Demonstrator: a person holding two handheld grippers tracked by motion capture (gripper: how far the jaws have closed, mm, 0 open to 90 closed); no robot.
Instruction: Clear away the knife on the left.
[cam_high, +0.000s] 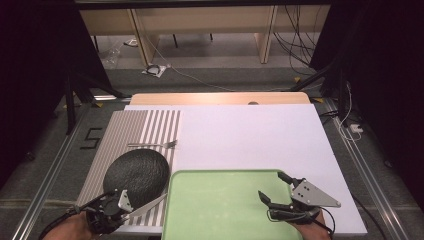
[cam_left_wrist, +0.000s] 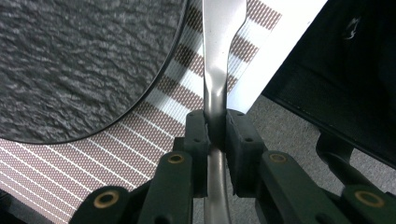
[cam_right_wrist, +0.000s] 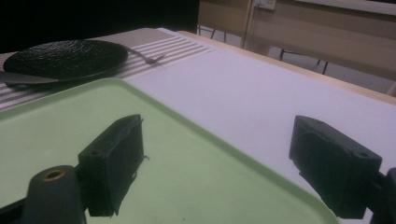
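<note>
Table (cam_high: 260, 135): white sheet, spread ahead of both grippers.

Tray (cam_high: 215, 210): green, bare, lying under and before the right gripper's jaws, its left rim just right of the knife tip.

Mat (cam_high: 145, 127): striped, beneath the left jaws and running ahead of them.

Plate (cam_high: 136, 172): dark, rough, on the mat, ahead and to the left of the left jaws; near the blade, apart from it.

Right gripper (cam_high: 276, 189): jaws stand wide with nothing between them, above the tray's right part. Judged idle; best kept where it is, clear of the knife's path.

Left gripper (cam_high: 117, 207): jaws narrow, pinching the knife by its handle.

Knife (cam_high: 146, 206): silver, blade reaching forward from the left jaws over the mat toward the tray's rim; in the left gripper view (cam_left_wrist: 219, 60) it runs straight out between the pads (cam_left_wrist: 196, 135).

Fork (cam_high: 152, 145): on the mat, well ahead of the left jaws, beyond the plate.

Step judged in hand: setting the knife beside the plate. Done well, the pinch holds firm, the blade stays level, the tip passes neither plate rim nor tray rim, and the jaws open once the knife lies flat on the mat.
</note>
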